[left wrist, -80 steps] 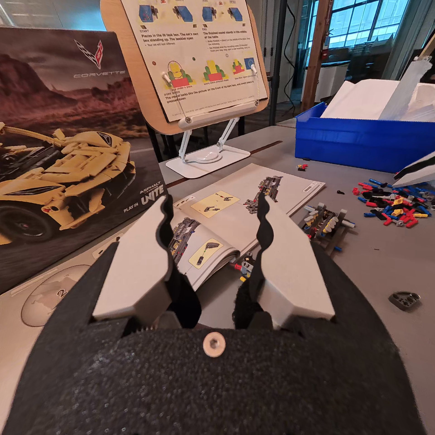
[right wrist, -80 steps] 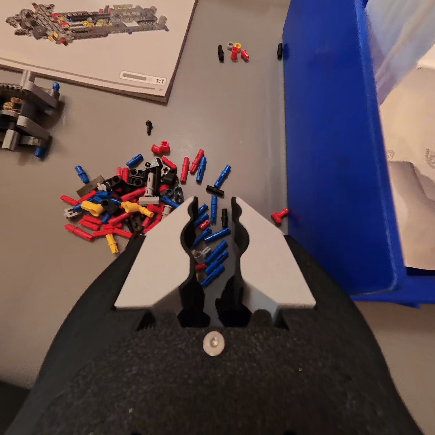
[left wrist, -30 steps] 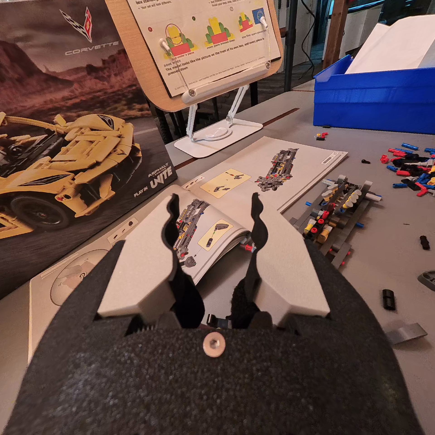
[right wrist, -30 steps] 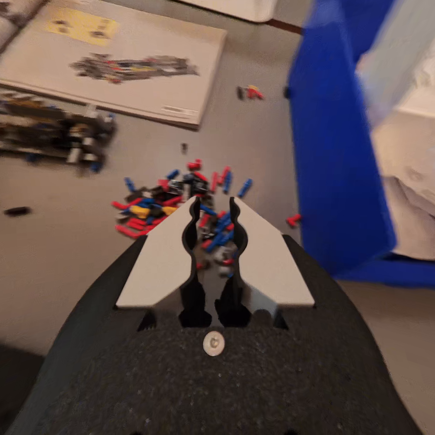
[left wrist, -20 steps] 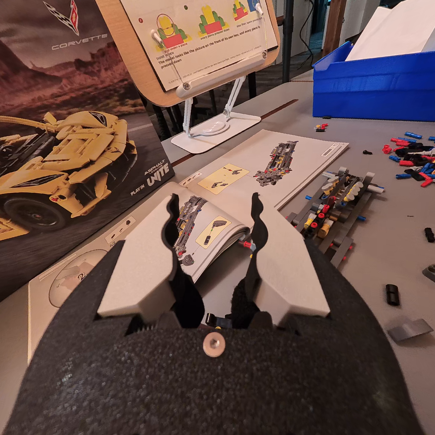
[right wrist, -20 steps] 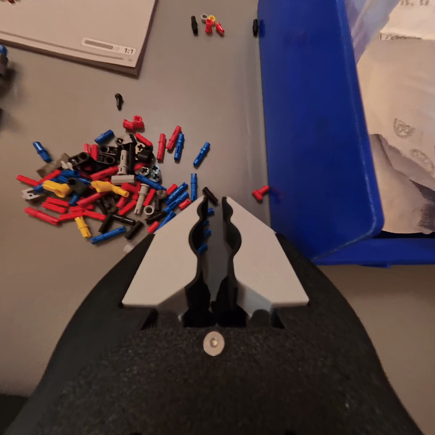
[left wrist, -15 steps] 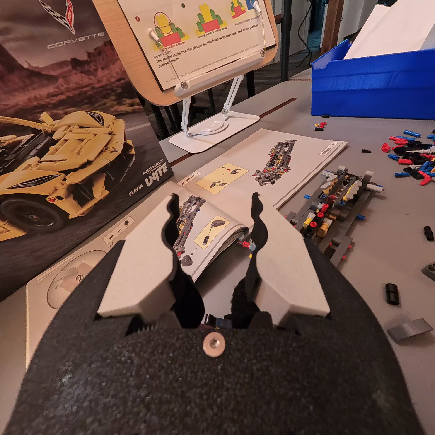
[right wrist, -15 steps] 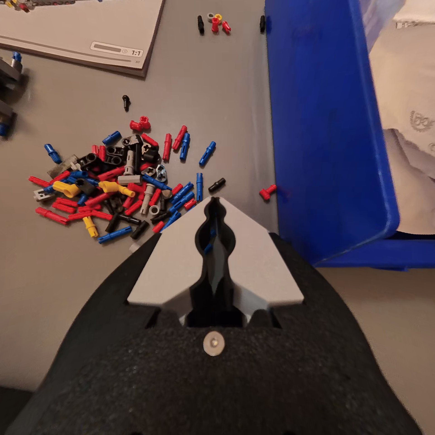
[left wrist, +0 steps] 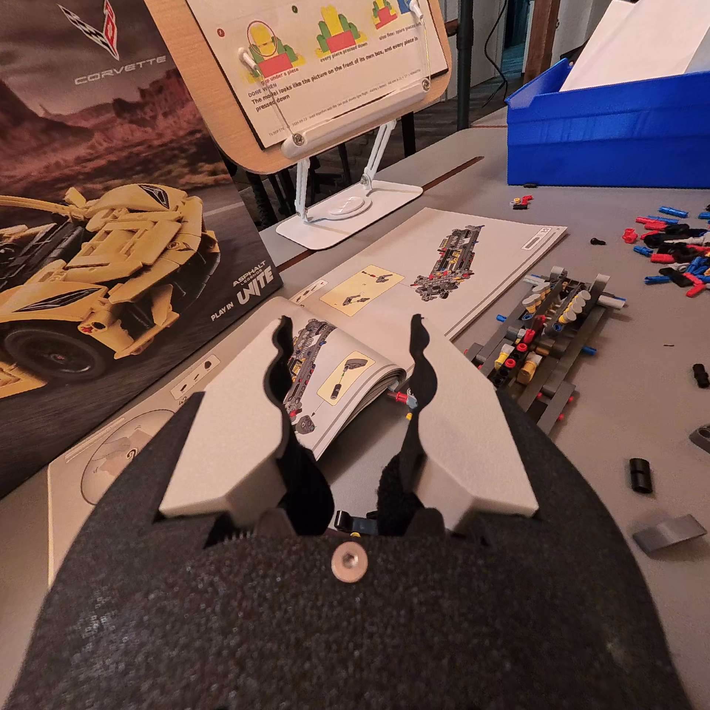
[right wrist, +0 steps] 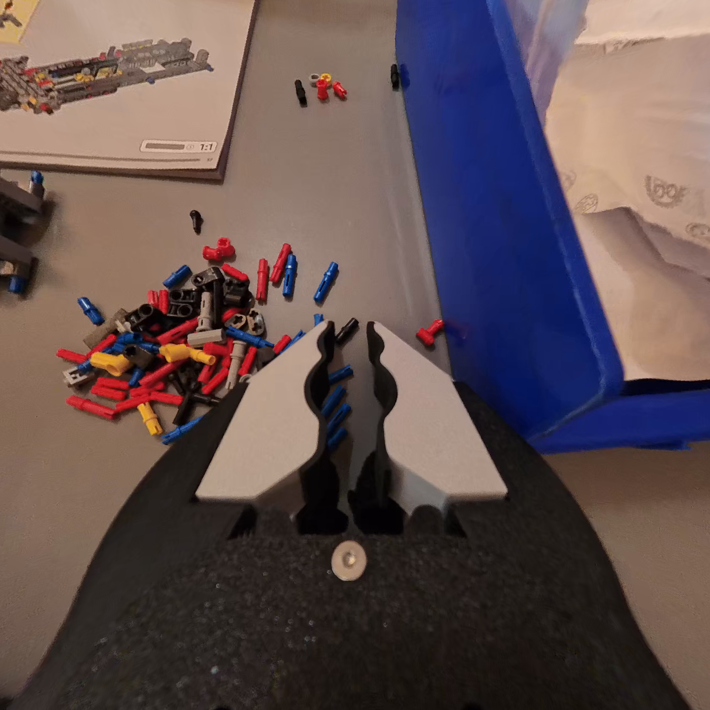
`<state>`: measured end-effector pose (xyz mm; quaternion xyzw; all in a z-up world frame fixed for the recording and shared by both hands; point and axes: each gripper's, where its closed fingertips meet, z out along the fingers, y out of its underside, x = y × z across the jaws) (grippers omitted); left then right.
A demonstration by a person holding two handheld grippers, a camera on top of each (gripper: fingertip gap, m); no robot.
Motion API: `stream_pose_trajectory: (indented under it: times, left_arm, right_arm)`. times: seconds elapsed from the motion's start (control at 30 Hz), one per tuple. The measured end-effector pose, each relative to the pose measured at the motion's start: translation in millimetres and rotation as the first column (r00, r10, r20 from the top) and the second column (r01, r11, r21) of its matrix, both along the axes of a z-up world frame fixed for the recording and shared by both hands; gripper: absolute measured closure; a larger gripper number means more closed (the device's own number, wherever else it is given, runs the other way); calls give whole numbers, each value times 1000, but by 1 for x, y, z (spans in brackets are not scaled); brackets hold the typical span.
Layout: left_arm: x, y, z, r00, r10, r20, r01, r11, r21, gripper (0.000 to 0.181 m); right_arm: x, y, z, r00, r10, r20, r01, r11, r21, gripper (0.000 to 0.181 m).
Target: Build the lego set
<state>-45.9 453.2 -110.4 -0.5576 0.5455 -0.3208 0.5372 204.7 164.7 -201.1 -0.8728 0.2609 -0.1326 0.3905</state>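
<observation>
My left gripper (left wrist: 349, 322) is open and empty above the open instruction booklet (left wrist: 384, 311). The grey part-built chassis (left wrist: 545, 338) lies right of the booklet; its left end shows in the right wrist view (right wrist: 19, 238). My right gripper (right wrist: 349, 326) is open by a narrow gap and empty over the right edge of the pile of small red, blue, black and yellow pins (right wrist: 184, 338). A black pin (right wrist: 347, 329) lies on the table just beyond its fingertips. Several blue pins (right wrist: 338, 403) show on the table between the fingers.
The car set box (left wrist: 100, 199) stands at the left. A wooden stand with an instruction sheet (left wrist: 319, 77) stands behind the booklet. A blue bin (right wrist: 499, 230) holding white bags borders the pile on the right. Loose black and grey pieces (left wrist: 639, 474) lie right of my left gripper. The tips of one gripper are about 40 cm away from the tips of the other.
My right gripper shut over the pile's right edge half a second ago and has now opened a little, with nothing in it. My left gripper has barely moved.
</observation>
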Motion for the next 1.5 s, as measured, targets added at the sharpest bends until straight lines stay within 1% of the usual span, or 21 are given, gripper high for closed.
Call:
stream_pose_trajectory:
  times: [0.2,0.23,0.33,0.43,0.5,0.57,0.63,0.7,0.77,0.8,0.9,1.0,1.17,1.23,1.3,1.37,1.43,1.47,1.5]
  left_arm:
    - [0,-1,-2,1000,-1,-11,1,1000,10,121]
    - [0,-1,-2,1000,0,-12,1,1000,14,121]
    - [0,-1,-1,1000,1,-10,-1,1000,24,121]
    - [0,1,0,1000,8,-8,-8,1000,24,121]
    - [-1,2,1,1000,13,-5,-13,1000,19,122]
    - [-2,3,1,1000,18,-3,-18,1000,14,122]
    - [-3,4,2,1000,24,-3,-24,1000,10,122]
    - [-3,5,3,1000,29,-1,-29,1000,8,123]
    - [-6,6,4,999,38,-4,-38,999,-26,126]
    - [-8,6,5,999,41,-1,-41,998,-47,127]
    - [-15,16,6,997,79,5,-79,995,-54,128]
    - [-22,29,8,991,137,6,-136,990,-38,132]
    - [-32,49,1,974,225,-27,-225,974,-32,136]
    - [-34,53,2,969,245,-26,-246,969,-26,137]
    - [-36,56,-2,963,267,-45,-267,964,-12,140]
    - [-40,62,-10,948,305,-92,-306,952,3,146]
    - [-45,69,-19,931,340,-136,-343,939,0,147]
    - [-46,71,-22,925,348,-149,-355,935,-16,147]
    - [-47,73,-25,925,349,-154,-359,932,-43,147]
  right_arm:
    - [0,1,-4,1000,-6,-16,6,1000,-12,172]
    - [-1,0,-4,1000,-6,-19,6,1000,-12,177]
    - [-2,-2,-4,1000,-5,-19,4,999,-41,178]
    - [-7,1,4,1000,17,11,-16,999,-35,178]
    - [-20,12,21,996,78,37,-78,997,6,178]
    - [-45,30,40,979,193,63,-195,980,40,178]
    - [-89,54,50,923,379,60,-382,923,47,178]
    - [-143,71,41,812,584,3,-584,812,11,178]
    - [-190,77,26,678,733,-55,-735,678,-16,178]
    - [-204,79,19,631,773,-62,-776,630,-36,178]
    - [-227,84,3,550,831,-87,-835,545,-75,178]
    - [-233,90,-5,534,839,-103,-845,528,-81,178]
    - [-232,98,-4,545,836,-66,-838,540,-81,175]
    - [-233,107,6,557,830,-26,-831,556,-35,174]
    - [-233,123,22,576,816,42,-817,575,40,168]
    - [-230,144,38,625,773,111,-780,615,114,164]
    - [-229,162,50,663,731,160,-746,630,215,163]
    - [-232,166,55,657,732,178,-751,617,235,158]
    - [-232,166,59,655,730,196,-755,618,220,158]
